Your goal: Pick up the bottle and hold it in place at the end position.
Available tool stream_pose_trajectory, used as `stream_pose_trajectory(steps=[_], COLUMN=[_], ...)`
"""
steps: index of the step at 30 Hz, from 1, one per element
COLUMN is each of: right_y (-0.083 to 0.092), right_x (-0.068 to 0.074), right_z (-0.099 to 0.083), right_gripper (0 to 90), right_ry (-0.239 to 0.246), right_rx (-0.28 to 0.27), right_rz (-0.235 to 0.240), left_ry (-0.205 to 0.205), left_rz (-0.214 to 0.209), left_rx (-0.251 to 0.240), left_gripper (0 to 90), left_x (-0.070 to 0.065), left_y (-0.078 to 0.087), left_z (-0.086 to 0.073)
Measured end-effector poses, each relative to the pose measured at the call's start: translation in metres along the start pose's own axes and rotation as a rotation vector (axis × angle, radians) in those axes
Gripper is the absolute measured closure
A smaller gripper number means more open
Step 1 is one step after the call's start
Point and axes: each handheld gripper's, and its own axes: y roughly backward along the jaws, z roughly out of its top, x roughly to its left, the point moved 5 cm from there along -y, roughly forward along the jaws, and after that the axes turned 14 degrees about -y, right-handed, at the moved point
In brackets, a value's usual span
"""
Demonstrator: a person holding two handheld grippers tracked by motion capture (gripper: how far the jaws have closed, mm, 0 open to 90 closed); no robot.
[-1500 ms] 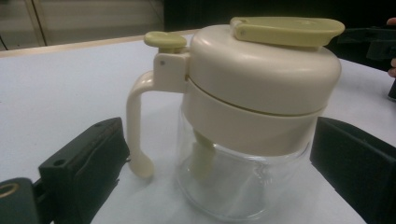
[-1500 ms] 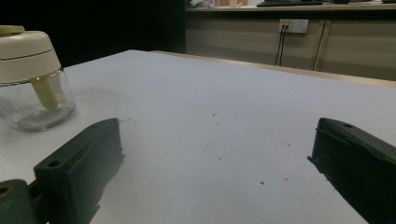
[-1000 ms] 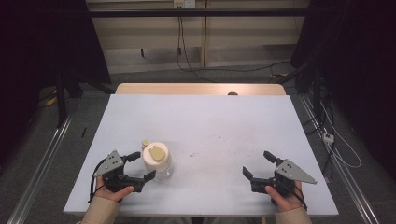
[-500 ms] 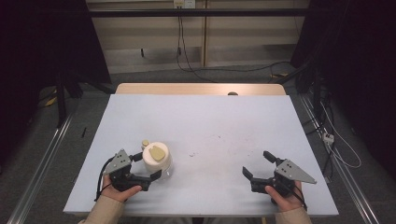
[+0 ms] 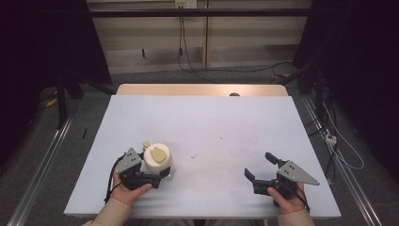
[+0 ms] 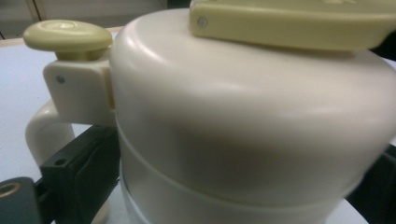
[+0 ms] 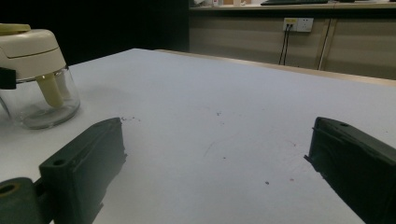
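- My left gripper (image 5: 157,176) has its jaws set around the little jug (image 5: 157,160), one on each side of it. I cannot tell if they squeeze it yet.
- My right gripper (image 5: 263,167) has its jaws wide apart, with nothing in them.
- The jug stands upright near the front left of the white table (image 5: 211,127).
- It has a cream lid (image 6: 252,107) and a clear glass bottom (image 7: 39,100). A cream tube (image 7: 50,89) hangs inside the glass.

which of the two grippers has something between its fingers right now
The left gripper: its fingers sit on either side of the cream-lidded glass jug. The right gripper is apart from it, on the table's other side, fingers spread with only bare tabletop between them.
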Motion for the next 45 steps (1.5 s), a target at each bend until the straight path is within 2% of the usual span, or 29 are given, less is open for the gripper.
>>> stream_pose_trajectory(steps=[7,12,25,28,31,35,45], right_y=[0.000,0.000,0.000,0.000,0.000,0.000,-0.001], right_x=[0.000,0.000,0.001,0.000,0.000,0.000,0.000], right_z=[0.000,0.000,0.001,0.002,0.002,0.002,0.003], right_gripper=[3.0,3.0,2.9,2.9,2.9,2.9,3.0], right_ry=[0.000,-0.001,-0.005,-0.005,-0.004,-0.002,0.000], right_rx=[-0.003,-0.003,-0.008,-0.011,-0.012,-0.014,-0.017], right_rz=[0.004,0.004,0.012,0.014,0.012,0.011,0.018], left_ry=[-0.031,-0.026,0.003,-0.003,0.024,0.038,0.037], left_rz=[0.044,0.063,0.080,0.087,0.093,0.105,0.127], left_rx=[-0.012,-0.019,-0.016,-0.013,-0.026,-0.042,-0.076], left_gripper=[3.9,4.3,5.9,6.0,6.0,6.0,6.1], left_x=[-0.003,-0.003,-0.003,-0.001,0.001,0.004,0.010], left_y=[-0.008,-0.013,-0.013,-0.013,-0.012,-0.011,-0.017], left_z=[0.002,0.003,0.005,0.006,0.007,0.011,0.025])
